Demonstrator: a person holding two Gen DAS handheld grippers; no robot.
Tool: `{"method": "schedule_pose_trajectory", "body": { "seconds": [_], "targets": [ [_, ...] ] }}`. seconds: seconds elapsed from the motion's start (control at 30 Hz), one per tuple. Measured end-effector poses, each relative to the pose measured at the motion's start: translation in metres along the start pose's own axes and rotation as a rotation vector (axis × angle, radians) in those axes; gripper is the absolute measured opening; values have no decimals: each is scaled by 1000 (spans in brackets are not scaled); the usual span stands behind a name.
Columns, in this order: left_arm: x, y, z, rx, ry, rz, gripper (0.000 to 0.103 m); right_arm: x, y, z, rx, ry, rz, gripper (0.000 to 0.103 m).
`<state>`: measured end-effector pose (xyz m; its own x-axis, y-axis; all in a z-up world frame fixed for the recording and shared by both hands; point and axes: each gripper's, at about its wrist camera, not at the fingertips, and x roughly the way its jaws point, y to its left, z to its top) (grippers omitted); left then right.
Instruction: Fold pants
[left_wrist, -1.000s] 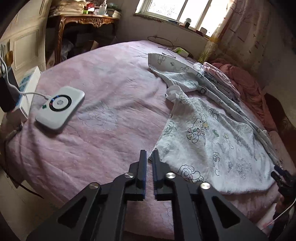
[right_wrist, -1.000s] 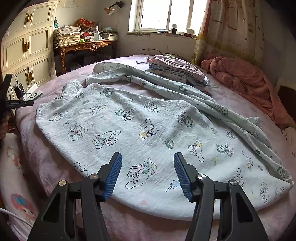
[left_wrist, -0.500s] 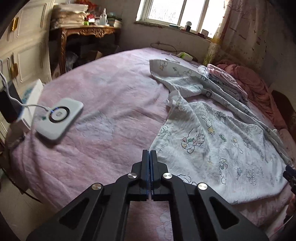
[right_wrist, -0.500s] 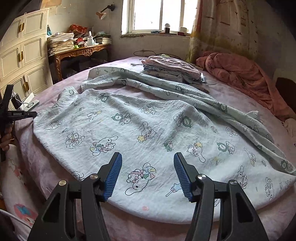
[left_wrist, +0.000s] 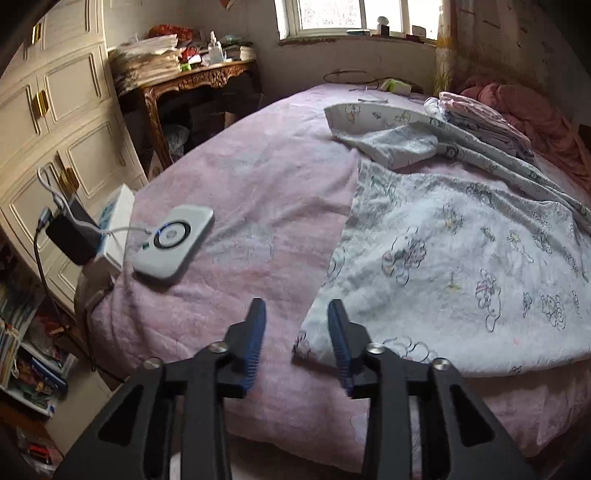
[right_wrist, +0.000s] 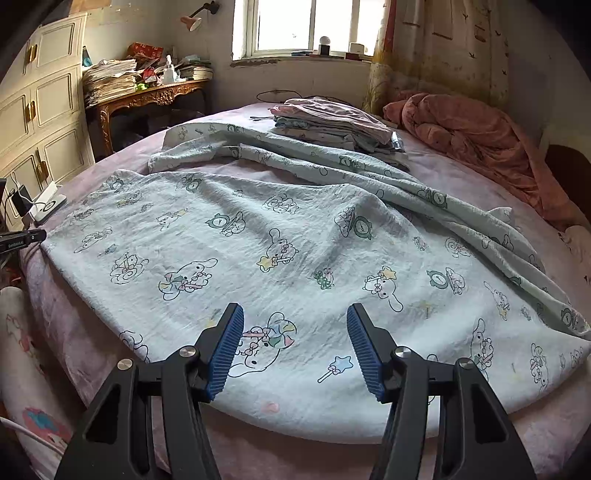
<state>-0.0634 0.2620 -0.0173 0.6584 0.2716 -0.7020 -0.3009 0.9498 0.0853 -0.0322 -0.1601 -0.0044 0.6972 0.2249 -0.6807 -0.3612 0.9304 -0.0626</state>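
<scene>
On pink bed (right_wrist: 461, 177), cartoon-print pants (right_wrist: 295, 251) lie spread, seemingly wrinkled.

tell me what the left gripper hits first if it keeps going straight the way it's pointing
Most likely the near corner of the cartoon-print pants, lying just ahead between the open fingers of the left gripper, with the pink bedspread underneath. Depth is hard to judge.

No lettering can be read anywhere; small print on the left tongs (right_wrist: 22, 240) is too blurred.
</scene>
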Motion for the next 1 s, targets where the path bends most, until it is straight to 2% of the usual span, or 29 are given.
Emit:
{"method": "schedule_pose_trajectory", "body": {
  "seconds": [0.07, 0.17, 0.23, 0.33, 0.43, 0.47, 0.5, 0.53, 0.6, 0.67, 0.73, 0.9, 0.97, 1.0],
  "targets": [
    [-6, -6, 16, 16, -41, -23, 41, 0, 0, 4, 1, -4, -1, 60],
    [4, -18, 50, 21, -33, -114, 41, 3, -1, 12, 6, -7, -12, 60],
    [26, -31, 74, 27, 10, -163, 41, 4, -1, 18, 19, -9, -11, 60],
    [71, -38, 103, -16, 107, -218, 41, 4, -3, 29, 44, -13, 9, 60],
    [106, -41, 121, -39, 156, -185, 41, 2, -3, 36, 41, -29, -2, 60],
    [114, -41, 125, -49, 172, -194, 40, 2, -4, 37, 35, -32, -14, 60],
    [123, -40, 127, -65, 194, -214, 36, 3, -4, 38, 32, -32, -21, 60],
    [128, -40, 128, -80, 210, -235, 19, 4, -5, 38, 28, -31, -29, 60],
    [133, -42, 129, -80, 218, -265, 1, 10, -10, 39, 30, -18, -43, 60],
    [131, -44, 130, -68, 177, -242, 1, 17, -17, 40, 44, -2, -57, 60],
    [128, -40, 132, -70, 141, -171, 1, 26, -27, 42, 77, 19, -68, 60],
    [146, -28, 134, -76, 212, -140, 1, 43, -49, 50, 153, 54, -51, 60],
    [148, -29, 131, -57, 213, -139, 8, 46, -55, 55, 155, 46, -75, 60],
    [146, -32, 131, -42, 200, -126, 15, 46, -58, 58, 157, 39, -81, 60]
  ]
}}
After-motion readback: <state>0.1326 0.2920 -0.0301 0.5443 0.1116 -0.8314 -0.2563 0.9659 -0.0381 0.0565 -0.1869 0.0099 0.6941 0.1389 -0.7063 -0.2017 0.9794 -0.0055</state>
